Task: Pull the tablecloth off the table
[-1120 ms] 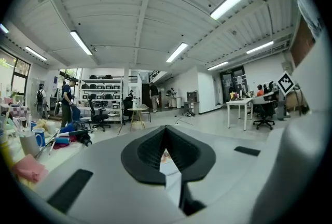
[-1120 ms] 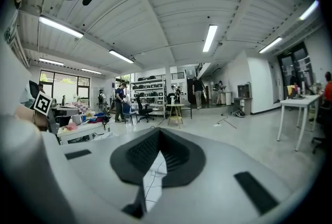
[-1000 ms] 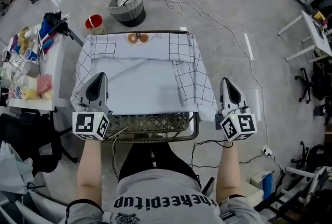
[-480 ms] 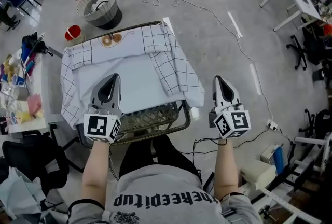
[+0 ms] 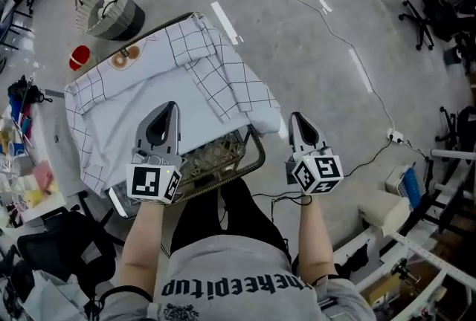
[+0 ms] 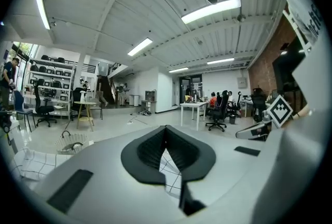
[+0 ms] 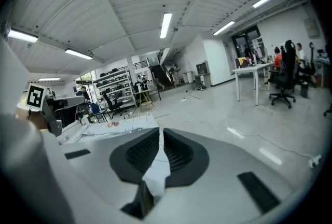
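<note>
The white tablecloth (image 5: 141, 100) with a black grid border lies rumpled over a metal mesh table (image 5: 223, 157); the mesh shows bare at the near edge. My left gripper (image 5: 166, 111) is over the cloth's near left part, shut on a fold of it. The left gripper view shows gridded cloth (image 6: 169, 168) pinched in the left gripper (image 6: 166, 136). My right gripper (image 5: 297, 121) hangs past the table's right corner, gripping the cloth's edge. There, white cloth (image 7: 154, 172) sits between the jaws of the right gripper (image 7: 161, 137), which are opening slightly.
A grey basket (image 5: 110, 9) and a red cup (image 5: 79, 57) stand on the floor beyond the table. A cluttered side table (image 5: 24, 177) is at the left. Cables (image 5: 335, 22) run across the floor to the right. A black chair (image 5: 59, 245) is near left.
The cloth has slid toward me and bunched up, with its right flap folded over. Both grippers have drawn back with it, and the table has swung in the head view.
</note>
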The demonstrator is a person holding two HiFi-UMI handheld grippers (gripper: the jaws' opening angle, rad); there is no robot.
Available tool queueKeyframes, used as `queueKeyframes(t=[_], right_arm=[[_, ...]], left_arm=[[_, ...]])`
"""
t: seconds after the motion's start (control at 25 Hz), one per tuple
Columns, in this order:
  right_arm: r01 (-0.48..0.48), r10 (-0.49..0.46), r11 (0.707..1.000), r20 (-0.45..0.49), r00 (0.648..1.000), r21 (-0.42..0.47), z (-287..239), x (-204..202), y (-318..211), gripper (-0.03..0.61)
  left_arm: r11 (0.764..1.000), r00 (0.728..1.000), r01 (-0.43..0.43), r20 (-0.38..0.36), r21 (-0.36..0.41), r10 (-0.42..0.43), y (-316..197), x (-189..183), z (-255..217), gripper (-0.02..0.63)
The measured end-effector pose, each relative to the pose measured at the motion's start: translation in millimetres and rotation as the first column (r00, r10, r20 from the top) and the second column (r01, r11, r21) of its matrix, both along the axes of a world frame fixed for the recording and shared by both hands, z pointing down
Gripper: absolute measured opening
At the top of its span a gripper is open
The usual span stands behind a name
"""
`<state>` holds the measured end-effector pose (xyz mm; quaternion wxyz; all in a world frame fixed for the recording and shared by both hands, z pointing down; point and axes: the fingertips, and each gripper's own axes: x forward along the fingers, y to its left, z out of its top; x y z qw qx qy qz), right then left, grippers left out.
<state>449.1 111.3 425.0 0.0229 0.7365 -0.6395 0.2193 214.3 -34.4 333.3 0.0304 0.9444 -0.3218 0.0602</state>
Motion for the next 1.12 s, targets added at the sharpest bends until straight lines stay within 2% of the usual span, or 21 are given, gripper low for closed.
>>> queueKeyframes(t=[0.16, 0.28, 0.52, 0.8, 1.12], right_arm=[[-0.037, 0.042, 0.998, 0.094, 0.995, -0.056, 40.1, -5.3, 13.4, 0.063], [-0.043, 0.056, 0.994, 0.13, 0.99, -0.1, 67.5, -11.9, 17.7, 0.1], [-0.043, 0.073, 0.987, 0.19, 0.979, -0.158, 109.4, -23.7, 22.8, 0.123], [-0.06, 0.12, 0.979, 0.307, 0.944, -0.197, 148.6, -27.5, 35.2, 0.141], [-0.06, 0.135, 0.978, 0.39, 0.911, -0.197, 172.7, -38.7, 36.2, 0.207]], left_arm=[[0.998, 0.999, -0.032, -0.005, -0.048, 0.032, 5.3, 15.5, 15.8, 0.012], [0.995, 0.997, -0.072, 0.012, -0.071, 0.073, 11.5, 27.5, 28.0, 0.014], [0.981, 0.985, -0.161, 0.047, -0.107, 0.167, 29.1, 49.0, 54.1, 0.014], [0.97, 0.976, -0.201, 0.053, -0.139, 0.21, 35.3, 64.2, 73.7, 0.014], [0.961, 0.967, -0.233, 0.067, -0.151, 0.245, 36.9, 75.8, 85.7, 0.014]])
